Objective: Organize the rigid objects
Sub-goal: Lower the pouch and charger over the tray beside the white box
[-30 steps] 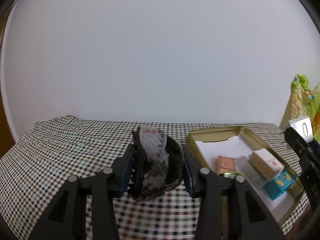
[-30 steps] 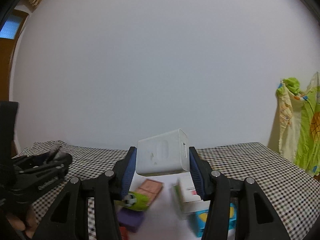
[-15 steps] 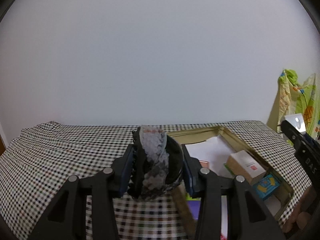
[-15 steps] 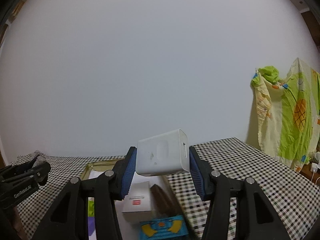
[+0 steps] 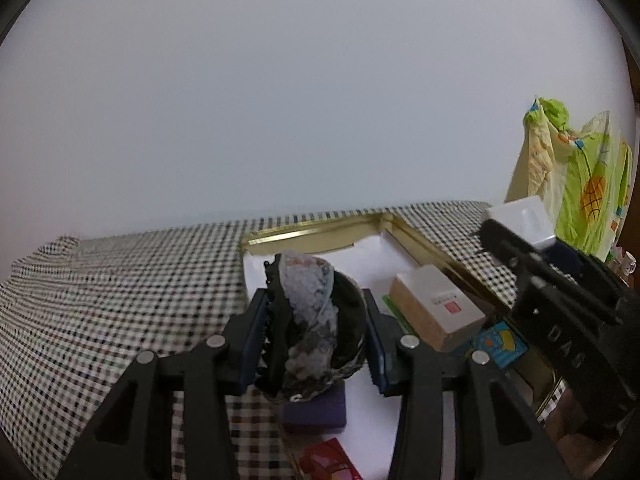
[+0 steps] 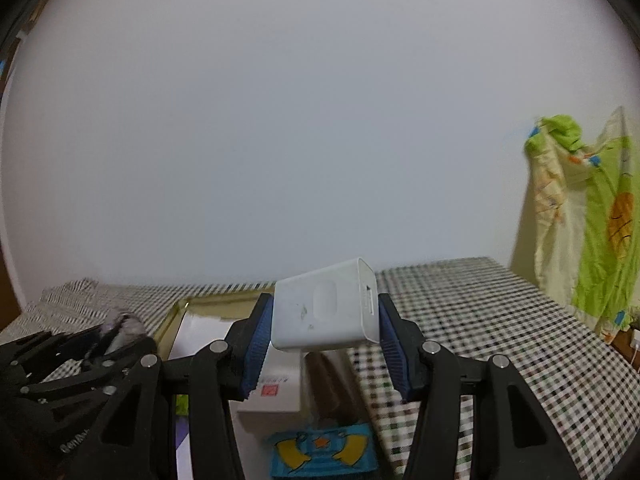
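Note:
My left gripper [image 5: 314, 338] is shut on a black hair claw clip with grey-white fabric [image 5: 308, 316] and holds it above the left part of a gold-rimmed box [image 5: 304, 234]. My right gripper [image 6: 324, 344] is shut on a white charger block [image 6: 326, 316], held above the box's right side [image 6: 176, 316]. The right gripper and charger [image 5: 520, 220] also show at the right of the left wrist view. The left gripper [image 6: 80, 356] shows at lower left of the right wrist view.
Inside the box lie a white carton with a red mark [image 5: 436, 306], a blue star-print box [image 5: 498, 344], a purple block [image 5: 316, 410] and a red item [image 5: 330, 460]. A checked cloth [image 5: 120, 300] covers the table. A green-yellow cloth [image 6: 592, 216] hangs at right.
The left gripper has swung right with the clip and is now over the box. The right gripper with the charger has shifted right, towards the box's right side.

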A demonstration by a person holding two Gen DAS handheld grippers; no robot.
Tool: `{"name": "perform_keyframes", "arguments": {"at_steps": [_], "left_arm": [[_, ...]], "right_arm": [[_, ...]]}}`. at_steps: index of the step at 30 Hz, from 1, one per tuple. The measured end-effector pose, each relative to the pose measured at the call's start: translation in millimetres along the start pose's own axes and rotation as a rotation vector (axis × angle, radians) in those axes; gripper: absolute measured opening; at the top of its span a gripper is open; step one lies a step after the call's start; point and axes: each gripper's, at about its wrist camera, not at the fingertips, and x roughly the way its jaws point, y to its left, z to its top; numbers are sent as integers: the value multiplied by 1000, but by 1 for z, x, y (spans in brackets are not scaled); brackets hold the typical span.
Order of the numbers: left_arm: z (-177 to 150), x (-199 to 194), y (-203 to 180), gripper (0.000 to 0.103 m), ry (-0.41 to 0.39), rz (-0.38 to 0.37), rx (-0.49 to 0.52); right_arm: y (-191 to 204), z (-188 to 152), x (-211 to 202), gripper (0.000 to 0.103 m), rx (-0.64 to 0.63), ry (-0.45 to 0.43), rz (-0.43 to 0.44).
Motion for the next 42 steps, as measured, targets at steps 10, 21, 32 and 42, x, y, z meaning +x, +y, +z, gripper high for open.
{"name": "perform_keyframes", "arguments": {"at_steps": [10, 21, 32, 42], "left_arm": [[-5, 6, -3, 43, 45, -2, 10], [-6, 9, -2, 43, 56, 44, 42], [-2, 20, -3, 43, 103, 77, 37], [-3, 22, -8, 43, 108, 98, 61]], "right_arm": [[1, -8, 9, 54, 39, 90, 55], [12, -12, 13, 54, 6, 141, 69], [22, -17, 11, 54, 2, 172, 86], [17, -13, 19, 54, 25, 204, 93]]}}
